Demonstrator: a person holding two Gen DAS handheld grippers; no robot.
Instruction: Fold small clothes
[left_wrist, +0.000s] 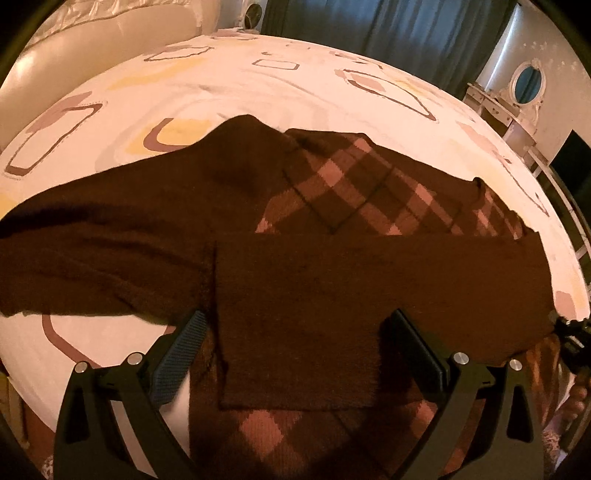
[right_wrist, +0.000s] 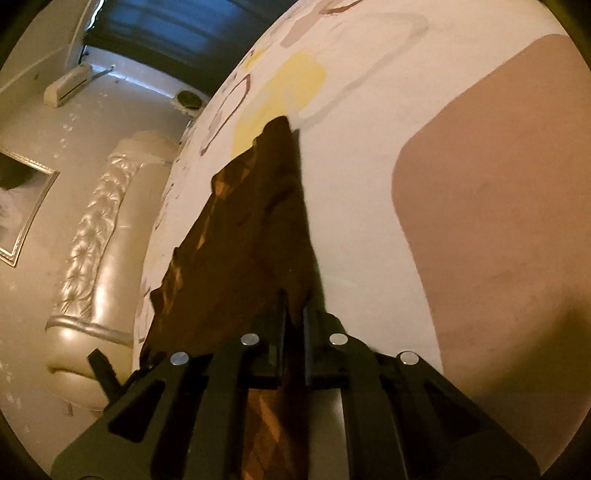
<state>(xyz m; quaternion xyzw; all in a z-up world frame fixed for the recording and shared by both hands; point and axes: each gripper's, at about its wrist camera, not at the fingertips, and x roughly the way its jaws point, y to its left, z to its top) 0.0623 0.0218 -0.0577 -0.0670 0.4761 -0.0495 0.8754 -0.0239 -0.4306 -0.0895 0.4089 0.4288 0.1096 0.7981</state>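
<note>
A wide bed (left_wrist: 229, 88) with a patterned sheet serves as my folding surface, its flat top giving the brown checked sweater (left_wrist: 369, 192) room to lie spread out. The sweater sits across the middle of the bed, front up; one plain brown sleeve (left_wrist: 369, 280) is laid flat across the body, while the other sleeve (left_wrist: 92, 240) runs out to the side, not yet folded in by my reading. I judge the fold to be partly done, with the outstretched sleeve and the lengthwise folds left.

My left gripper (left_wrist: 295, 354) hangs just above the near edge of the folded sleeve, jaws spread wide on either side of it; the blue-ribbed finger (left_wrist: 181, 354) and its black partner press on nothing, so that hand is empty, seemingly poised over the cloth.

My right gripper (right_wrist: 294, 332) works low at the sweater's edge (right_wrist: 258, 229), viewed almost side-on, where the cloth rises in a ridge off the sheet. Its jaws are nearly together and pinch a thin fold of brown knit between them, a hold I take as preparation for lifting that edge over.
</note>
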